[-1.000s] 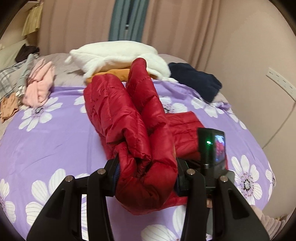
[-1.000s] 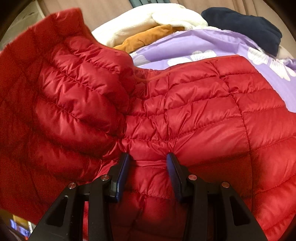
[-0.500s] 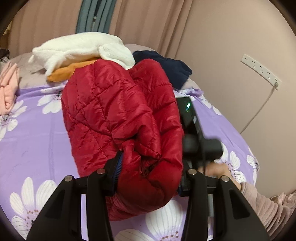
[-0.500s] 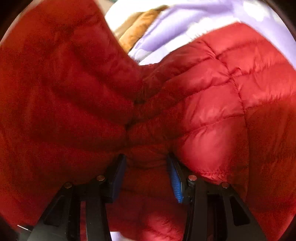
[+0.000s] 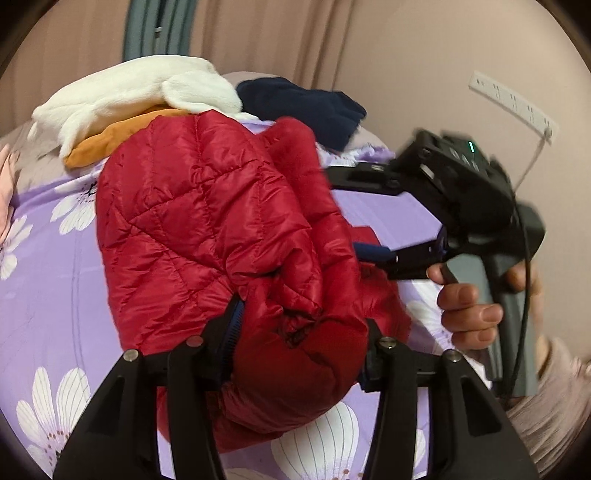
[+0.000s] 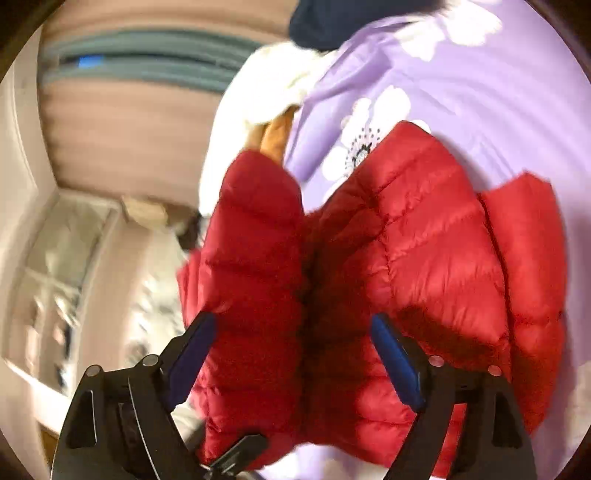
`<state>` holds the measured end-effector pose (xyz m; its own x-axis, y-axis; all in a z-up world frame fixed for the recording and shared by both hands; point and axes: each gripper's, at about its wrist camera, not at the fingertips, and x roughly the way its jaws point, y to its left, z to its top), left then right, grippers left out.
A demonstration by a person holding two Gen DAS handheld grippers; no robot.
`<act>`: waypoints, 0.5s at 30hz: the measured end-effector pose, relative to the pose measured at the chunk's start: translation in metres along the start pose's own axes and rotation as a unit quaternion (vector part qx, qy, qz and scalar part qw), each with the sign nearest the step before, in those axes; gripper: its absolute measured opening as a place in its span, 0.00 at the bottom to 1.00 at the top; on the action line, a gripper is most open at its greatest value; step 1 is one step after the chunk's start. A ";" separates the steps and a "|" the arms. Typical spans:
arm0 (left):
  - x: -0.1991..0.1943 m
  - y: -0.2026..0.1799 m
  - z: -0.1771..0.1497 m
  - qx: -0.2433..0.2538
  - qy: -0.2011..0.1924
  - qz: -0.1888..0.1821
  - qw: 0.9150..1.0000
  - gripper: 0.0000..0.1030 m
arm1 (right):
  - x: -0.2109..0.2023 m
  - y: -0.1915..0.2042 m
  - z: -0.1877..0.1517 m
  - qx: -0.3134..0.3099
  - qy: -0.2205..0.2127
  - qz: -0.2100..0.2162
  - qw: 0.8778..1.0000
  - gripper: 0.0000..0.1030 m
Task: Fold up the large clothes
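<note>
Bedroom, bed under purple floral sheet (image 5: 44, 295), beige curtains (image 5: 258, 33) behind. Left gripper (image 5: 299, 339) clamped on a thick bunched fold of one red quilted jacket (image 5: 207, 229), wad filling the gap between both fingers, bulk raised above the sheet. Right gripper (image 6: 295, 354) spread wide, blue pads (image 6: 395, 365) apart, jacket (image 6: 424, 266) lying between and ahead of them; contact with the pads not determinable through blur. Right hand (image 5: 469, 306) on the grey handle. Beyond: one white garment (image 5: 129, 96), one orange (image 5: 107, 142), one navy (image 5: 303, 107). One wall power strip (image 5: 513, 103).
</note>
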<state>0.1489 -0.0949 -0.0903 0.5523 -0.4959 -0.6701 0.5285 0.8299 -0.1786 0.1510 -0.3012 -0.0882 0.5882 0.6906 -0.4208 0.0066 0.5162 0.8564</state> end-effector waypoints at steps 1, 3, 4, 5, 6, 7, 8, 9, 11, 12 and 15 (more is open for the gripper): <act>0.004 -0.001 -0.001 0.005 0.005 0.001 1.000 0.49 | 0.006 0.002 0.003 -0.004 0.018 -0.017 1.000 0.84; 0.010 -0.001 -0.002 0.012 0.009 0.005 1.000 0.51 | 0.010 0.007 0.007 -0.009 0.030 -0.030 0.999 0.84; 0.012 -0.001 -0.002 0.014 0.012 0.004 1.000 0.51 | 0.009 0.011 0.009 -0.018 0.028 -0.026 0.999 0.84; 0.014 -0.001 -0.003 0.015 0.015 0.000 1.000 0.51 | 0.007 0.013 0.011 -0.022 0.024 -0.015 0.999 0.84; 0.016 -0.001 -0.002 0.016 0.020 -0.004 1.000 0.51 | 0.004 0.015 0.012 -0.024 0.018 0.004 1.000 0.84; 0.018 -0.001 -0.002 0.018 0.024 -0.006 1.000 0.51 | 0.004 0.017 0.014 -0.024 0.013 0.013 1.000 0.84; 0.019 -0.002 -0.003 0.022 0.026 -0.007 0.999 0.51 | 0.003 0.018 0.015 -0.026 0.008 0.019 0.999 0.84; 0.021 -0.003 -0.004 0.028 0.027 -0.005 0.999 0.51 | 0.007 0.019 0.015 -0.033 0.009 0.015 0.999 0.84; 0.023 -0.004 -0.004 0.033 0.028 -0.005 0.999 0.52 | 0.022 0.025 0.011 -0.047 0.033 -0.025 0.998 0.84; 0.023 -0.004 -0.005 0.033 0.029 -0.006 0.999 0.52 | 0.031 0.026 0.012 -0.049 0.046 -0.037 0.997 0.84; 0.024 -0.002 -0.006 0.036 0.030 -0.008 0.999 0.53 | 0.047 0.029 0.010 -0.056 0.063 -0.040 0.996 0.84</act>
<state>0.1569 -0.1072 -0.1108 0.5043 -0.4912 -0.7102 0.5829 0.8005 -0.1397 0.1870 -0.2586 -0.0804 0.4836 0.6991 -0.5267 -0.0444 0.6205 0.7829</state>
